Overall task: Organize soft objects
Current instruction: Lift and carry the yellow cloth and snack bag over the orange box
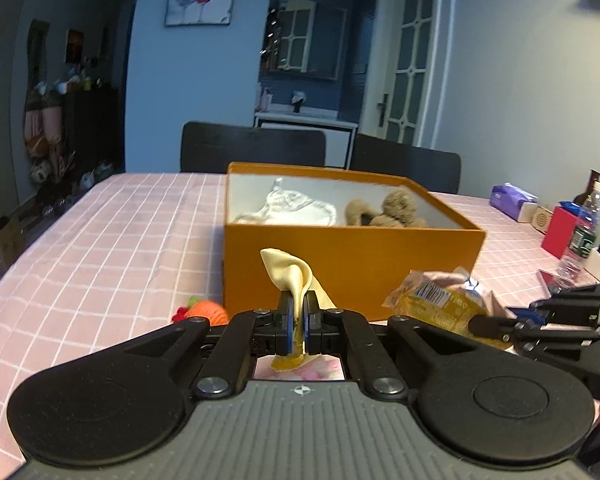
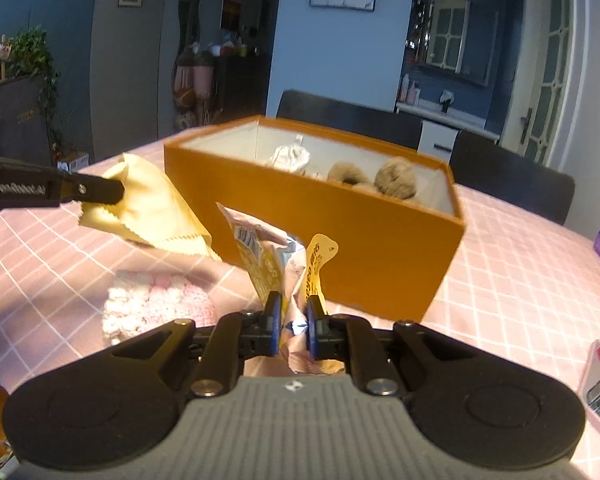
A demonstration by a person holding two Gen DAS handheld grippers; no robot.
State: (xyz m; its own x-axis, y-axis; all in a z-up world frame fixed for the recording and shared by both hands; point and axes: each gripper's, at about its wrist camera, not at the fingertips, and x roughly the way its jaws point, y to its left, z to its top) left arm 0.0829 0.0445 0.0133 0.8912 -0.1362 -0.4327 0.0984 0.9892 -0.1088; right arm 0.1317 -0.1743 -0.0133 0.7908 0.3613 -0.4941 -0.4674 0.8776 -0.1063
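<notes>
My left gripper (image 1: 298, 306) is shut on a pale yellow cloth (image 1: 290, 274), held above the table in front of the orange box (image 1: 348, 268). The cloth (image 2: 148, 208) also hangs from it in the right wrist view. My right gripper (image 2: 294, 312) is shut on a crinkly yellow and pink snack packet (image 2: 284, 264), close to the box (image 2: 332, 232). The packet (image 1: 436, 300) shows in the left wrist view. The box holds a white item (image 1: 296, 206) and a brown plush toy (image 1: 392, 208).
A pink fluffy item (image 2: 156, 304) lies on the pink checked tablecloth (image 1: 100, 248) under the cloth. An orange knitted toy (image 1: 206, 310) sits left of the box. Bottles (image 1: 584, 232), a red box (image 1: 560, 232) and a purple tissue pack (image 1: 512, 200) stand at right. Chairs (image 1: 252, 146) are behind.
</notes>
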